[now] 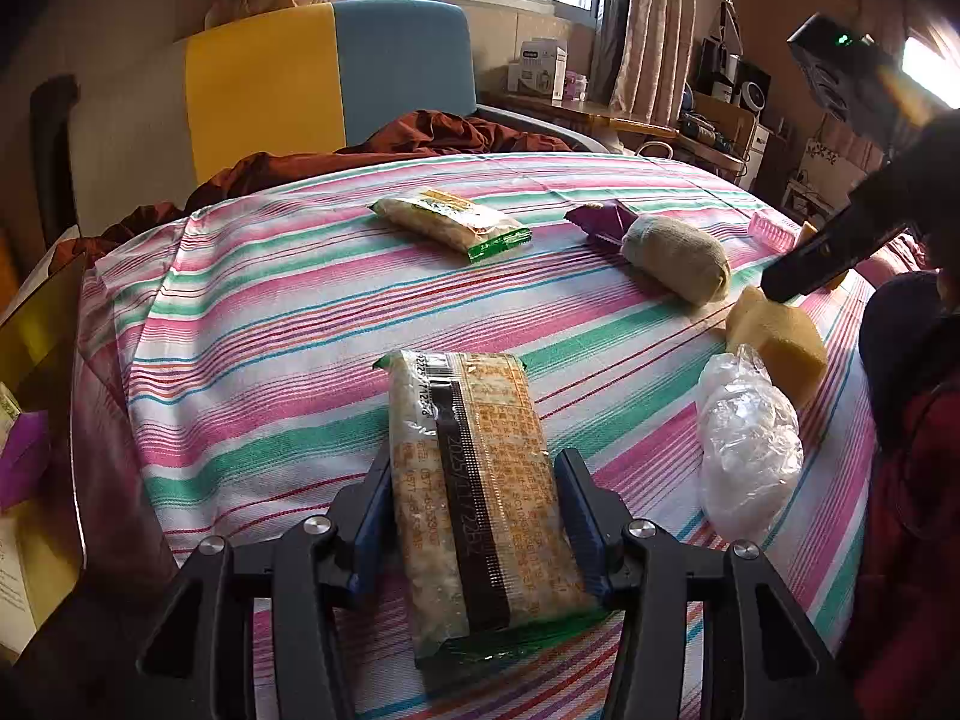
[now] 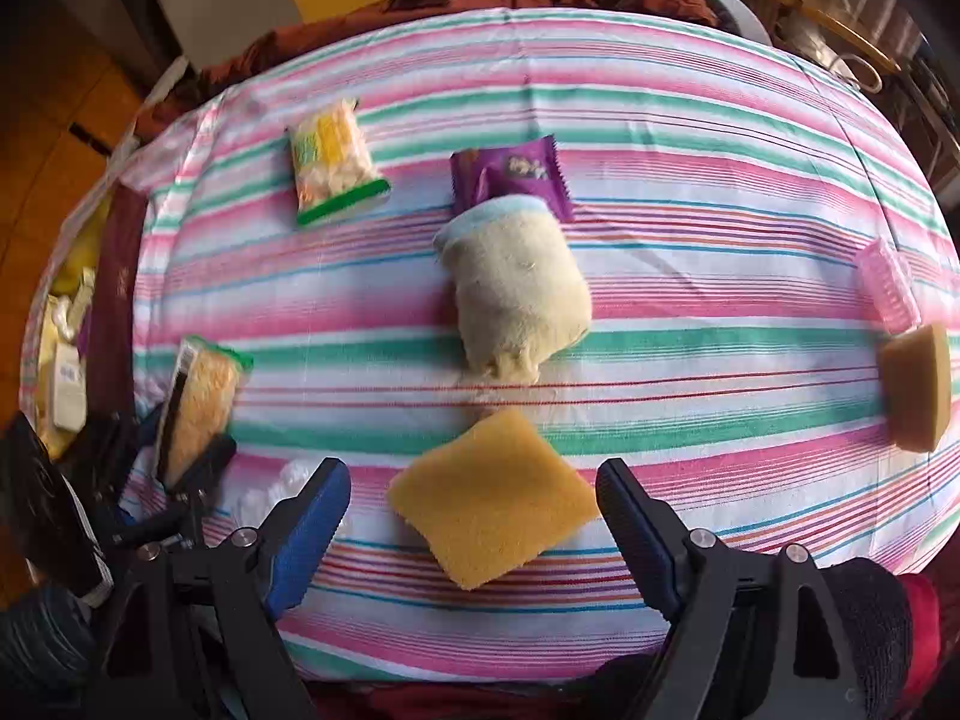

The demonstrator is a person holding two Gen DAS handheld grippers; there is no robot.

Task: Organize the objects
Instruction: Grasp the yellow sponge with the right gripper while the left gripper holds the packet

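Left gripper [image 1: 477,516] clamped on a clear rice-cracker packet [image 1: 474,492], pads pressed against both long sides, packet's far end pointing out over the striped tablecloth [image 1: 270,330]. Right gripper [image 2: 474,516] points steeply down with jaws spread wide; a yellow sponge [image 2: 492,498] lies flat between them, neither pad touching it. Obstacles around the sponge: a crumpled clear plastic bag [image 1: 750,450] just beside it on the near left, lying between the two grippers; a rolled beige cloth [image 2: 516,294] just beyond the sponge's far corner, with a purple snack wrapper [image 2: 510,174] touching the roll's far end. A second cracker packet with green end seal [image 2: 333,165] sits far left, well apart from the rest. At the right edge of the cloth: a pink ridged plastic piece [image 2: 888,285] and a second sponge [image 2: 918,396] just nearer than it, both close to the drop-off. Left edge: an open box [image 1: 42,360] beside the table holding small packets; in the right wrist view, the held cracker packet sits near it. Far edge: rumpled brown fabric [image 1: 390,144] against a yellow-and-blue chair back [image 1: 324,72]. Open room: the broad middle band of cloth between the held packet and the far-left packet is bare, as is the stretch between the rolled cloth and the right-edge items. A dark-red sleeve [image 2: 918,630] shows at the near right corner.
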